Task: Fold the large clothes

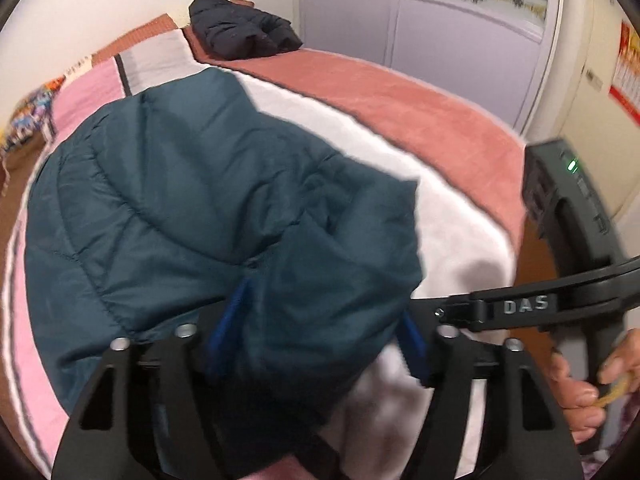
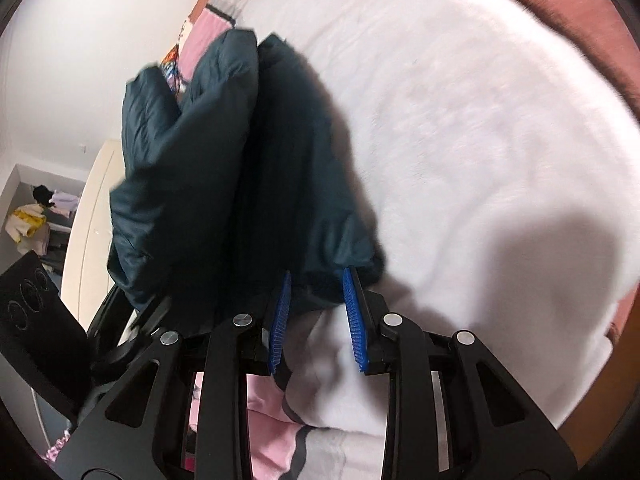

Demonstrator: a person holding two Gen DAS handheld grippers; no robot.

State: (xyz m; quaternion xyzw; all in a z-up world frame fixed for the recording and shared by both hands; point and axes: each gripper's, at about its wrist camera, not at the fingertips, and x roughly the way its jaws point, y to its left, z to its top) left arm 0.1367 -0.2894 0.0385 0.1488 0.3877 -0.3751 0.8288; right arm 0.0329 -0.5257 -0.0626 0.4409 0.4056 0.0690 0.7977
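A dark teal quilted jacket [image 1: 192, 208] lies on a bed and bunches over my left gripper [image 1: 320, 320]. The left fingers stand wide apart with jacket fabric draped between the blue pads [image 1: 230, 320]; part of the right pad is hidden. In the right wrist view the same jacket [image 2: 224, 184] hangs folded in front of my right gripper [image 2: 318, 280]. Its blue pads [image 2: 354, 320] stand apart with the jacket's dark hem between the fingertips, not pinched. The right gripper's body also shows at the right of the left wrist view [image 1: 560, 304].
The bed carries a white fleece blanket [image 2: 460, 120], a pink sheet [image 1: 36, 360] and a salmon cover [image 1: 400, 100]. A folded black jacket [image 1: 240, 28] lies at the far end. A lilac wardrobe [image 1: 440, 40] stands behind. Shelves with clothes [image 2: 36, 220] are at left.
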